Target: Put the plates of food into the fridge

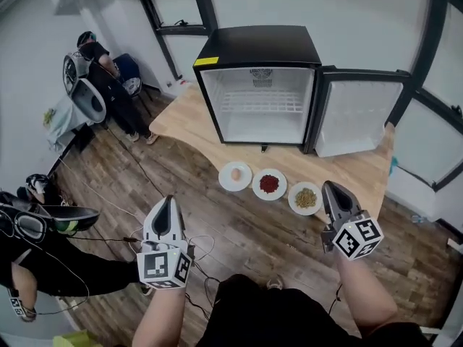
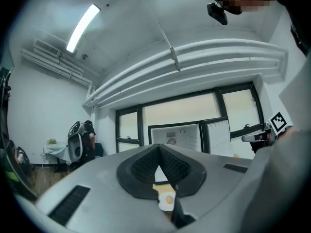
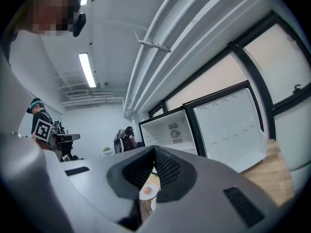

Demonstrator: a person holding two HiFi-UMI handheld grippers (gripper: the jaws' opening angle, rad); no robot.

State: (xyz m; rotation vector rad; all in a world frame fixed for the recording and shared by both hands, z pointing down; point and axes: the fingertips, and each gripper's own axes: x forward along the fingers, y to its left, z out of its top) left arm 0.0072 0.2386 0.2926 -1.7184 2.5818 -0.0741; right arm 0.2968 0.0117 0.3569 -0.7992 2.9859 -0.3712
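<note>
Three white plates lie in a row near the front edge of the wooden table: one with an egg, one with red food, one with yellow-green food. Behind them a small black fridge stands with its door swung open to the right; its inside looks bare. My left gripper hovers over the floor, short of the table, jaws shut and holding nothing. My right gripper, also shut with nothing in it, hangs just right of the yellow-green plate. Past each gripper's joined tips the egg plate shows.
A person sits by a chair at the far left beside a small table. Another person crouches at the lower left. Cables trail across the wooden floor. Windows and black frames line the back wall.
</note>
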